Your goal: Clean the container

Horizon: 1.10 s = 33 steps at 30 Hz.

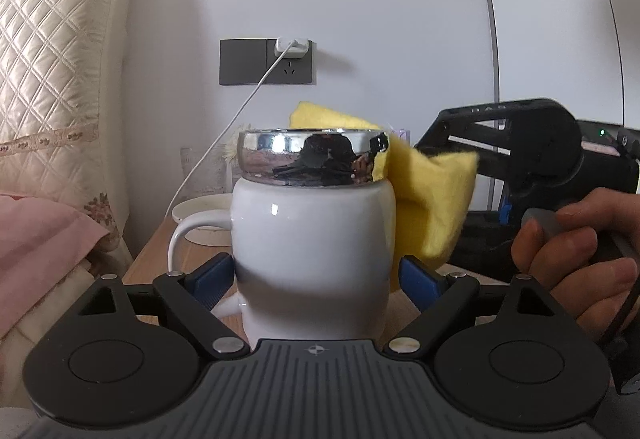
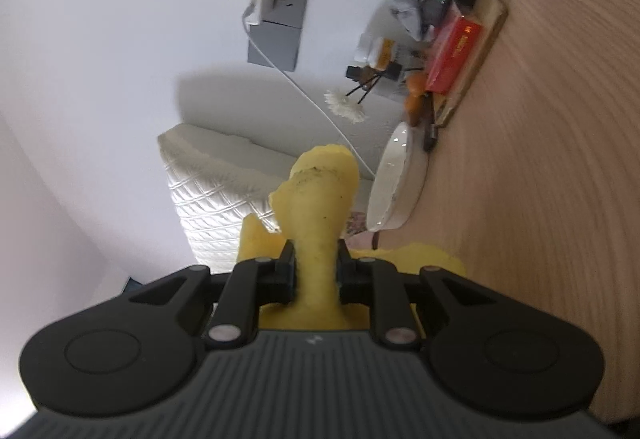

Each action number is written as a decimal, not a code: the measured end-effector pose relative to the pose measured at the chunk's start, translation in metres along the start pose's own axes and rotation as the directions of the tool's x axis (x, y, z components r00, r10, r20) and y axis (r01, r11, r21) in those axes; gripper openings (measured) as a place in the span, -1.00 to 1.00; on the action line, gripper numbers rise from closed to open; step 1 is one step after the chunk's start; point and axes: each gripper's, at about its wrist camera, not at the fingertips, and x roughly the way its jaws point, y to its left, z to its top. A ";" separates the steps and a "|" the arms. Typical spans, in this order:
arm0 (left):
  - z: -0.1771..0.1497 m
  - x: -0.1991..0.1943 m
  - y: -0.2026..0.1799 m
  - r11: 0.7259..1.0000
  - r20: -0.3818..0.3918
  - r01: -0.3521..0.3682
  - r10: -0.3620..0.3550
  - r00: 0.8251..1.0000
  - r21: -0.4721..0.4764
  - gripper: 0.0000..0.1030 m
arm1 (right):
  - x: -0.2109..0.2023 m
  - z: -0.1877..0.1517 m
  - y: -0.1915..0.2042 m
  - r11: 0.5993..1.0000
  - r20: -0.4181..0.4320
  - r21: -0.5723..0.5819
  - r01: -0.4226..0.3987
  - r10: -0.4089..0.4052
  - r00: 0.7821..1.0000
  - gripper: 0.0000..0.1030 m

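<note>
A white ceramic mug [image 1: 312, 259] with a shiny chrome rim band [image 1: 312, 159] and a handle on its left stands on the wooden nightstand [image 1: 160, 251]. My left gripper [image 1: 316, 279] is shut on the mug's lower body, blue pads on both sides. My right gripper [image 2: 316, 271] is shut on a yellow cloth [image 2: 320, 207]. In the left wrist view the right gripper [image 1: 424, 151] holds the yellow cloth [image 1: 428, 199] against the mug's right side and rim. The mug is not seen in the right wrist view.
A white dish [image 1: 200, 215] sits behind the mug, also seen in the right wrist view [image 2: 394, 179]. A wall socket with charger and white cable [image 1: 288, 51] is behind. A tray of clutter with a red box [image 2: 454, 55] sits further along. A quilted pillow [image 1: 56, 91] and pink bedding [image 1: 44, 235] lie left.
</note>
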 end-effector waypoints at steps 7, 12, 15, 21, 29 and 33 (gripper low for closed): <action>0.001 0.005 0.004 1.000 -0.007 0.001 -0.001 1.000 -0.011 0.75 | -0.001 -0.001 0.000 0.999 -0.004 -0.011 0.030 -0.030 1.000 -0.61; 0.002 0.005 0.006 1.000 -0.007 0.017 -0.017 1.000 -0.005 0.74 | -0.001 -0.002 -0.002 1.000 0.001 0.006 0.018 -0.018 1.000 -0.61; 0.003 0.006 0.009 0.999 -0.009 0.040 -0.040 0.999 0.002 0.74 | -0.001 -0.002 -0.006 0.998 -0.005 0.013 0.069 -0.069 0.998 -0.61; 0.004 0.011 0.020 0.993 -0.016 0.114 -0.113 0.993 0.031 0.74 | -0.006 -0.001 -0.003 1.000 0.010 0.017 -0.003 0.003 1.000 -0.61; 0.011 0.028 0.040 0.968 -0.049 0.242 -0.239 0.970 0.070 0.74 | -0.006 0.006 -0.004 1.000 -0.002 0.020 0.016 -0.016 1.000 -0.60; 0.013 0.036 0.051 0.949 -0.065 0.305 -0.300 0.952 0.085 0.74 | -0.007 0.008 -0.006 0.999 -0.005 0.031 -0.004 0.004 1.000 -0.61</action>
